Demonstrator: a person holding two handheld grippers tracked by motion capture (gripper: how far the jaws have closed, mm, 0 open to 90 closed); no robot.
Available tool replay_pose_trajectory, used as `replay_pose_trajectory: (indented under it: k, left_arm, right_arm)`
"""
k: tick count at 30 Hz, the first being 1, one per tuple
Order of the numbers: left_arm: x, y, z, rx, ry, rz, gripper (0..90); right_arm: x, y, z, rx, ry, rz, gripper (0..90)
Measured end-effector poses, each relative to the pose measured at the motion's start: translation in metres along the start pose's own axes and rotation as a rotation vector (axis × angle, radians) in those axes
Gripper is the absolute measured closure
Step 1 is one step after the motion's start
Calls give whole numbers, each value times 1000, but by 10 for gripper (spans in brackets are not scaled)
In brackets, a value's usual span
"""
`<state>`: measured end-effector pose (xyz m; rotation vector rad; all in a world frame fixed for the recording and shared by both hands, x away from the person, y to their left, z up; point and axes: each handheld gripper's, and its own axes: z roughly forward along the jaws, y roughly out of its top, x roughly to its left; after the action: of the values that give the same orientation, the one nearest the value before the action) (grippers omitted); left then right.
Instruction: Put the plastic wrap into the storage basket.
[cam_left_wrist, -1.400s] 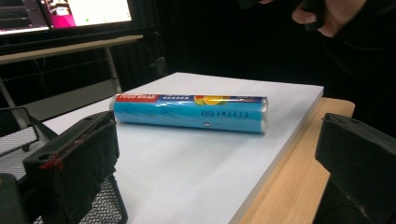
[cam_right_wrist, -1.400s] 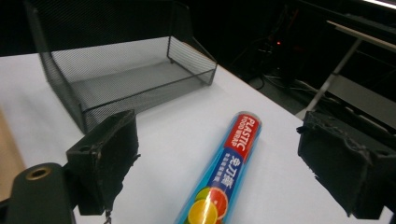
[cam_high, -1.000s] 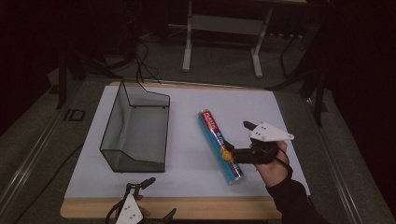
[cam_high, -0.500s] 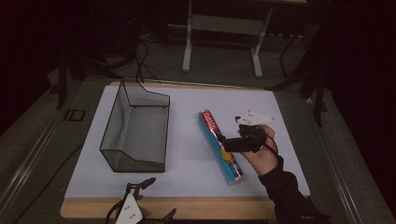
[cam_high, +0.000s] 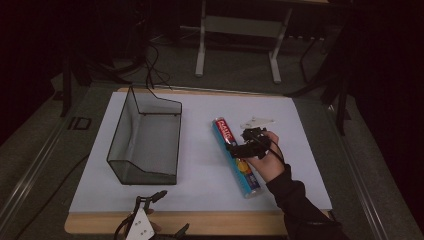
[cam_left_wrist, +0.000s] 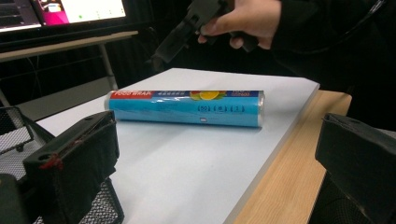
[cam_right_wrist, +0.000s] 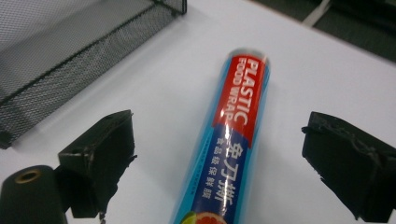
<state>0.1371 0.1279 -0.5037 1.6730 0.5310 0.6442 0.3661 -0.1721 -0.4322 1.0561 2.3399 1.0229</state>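
Right gripper (cam_high: 234, 148) poised over a roll of plastic food wrap (cam_high: 236, 156) on the worktop (cam_high: 200, 180).
The roll lies flat on the white worktop, right of the black wire-mesh basket (cam_high: 145, 137), which holds nothing. The right gripper's jaws stand spread on either side of the roll, not touching it. The left gripper (cam_high: 150, 200) rests at the worktop's near edge, jaws apart and grasping nothing.

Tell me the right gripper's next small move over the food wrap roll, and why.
Probably lower the right gripper straight down and close. Its jaws stand open on either side of the food wrap roll, which lies flat on the white mat untouched, beside the mesh basket.
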Motion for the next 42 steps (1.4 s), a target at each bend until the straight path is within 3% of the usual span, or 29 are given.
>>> replay_pose_trajectory:
  k: [7, 12, 23, 26, 29, 35, 37, 42]
  left_arm:
    - [0, 0, 0, 1, -3, -2, 1]
    - [0, 0, 0, 2, -6, 1, 1]
    - [0, 0, 0, 6, -6, 2, 1]
    - [0, 0, 0, 5, -6, 2, 1]
    - [0, 0, 0, 9, -4, 5, 1]
    - [0, 0, 0, 8, -2, 4, 1]
    - [0, 0, 0, 9, -2, 5, 2]
    - [0, 0, 0, 11, 1, 6, 2]
  right_arm:
    - [-4, -4, 23, 75, 3, 54, 96]
    - [-9, -13, 42, 162, 18, 112, 133]
    - [-16, -19, 68, 311, 5, 147, 173]
    - [-16, -19, 73, 358, 10, 160, 257]
    - [-18, -18, 76, 403, 14, 194, 257]
    - [-14, -11, 87, 494, -17, 174, 272]
    - [-14, -10, 88, 500, -22, 177, 273]
    - [-13, -7, 96, 598, -36, 169, 272]
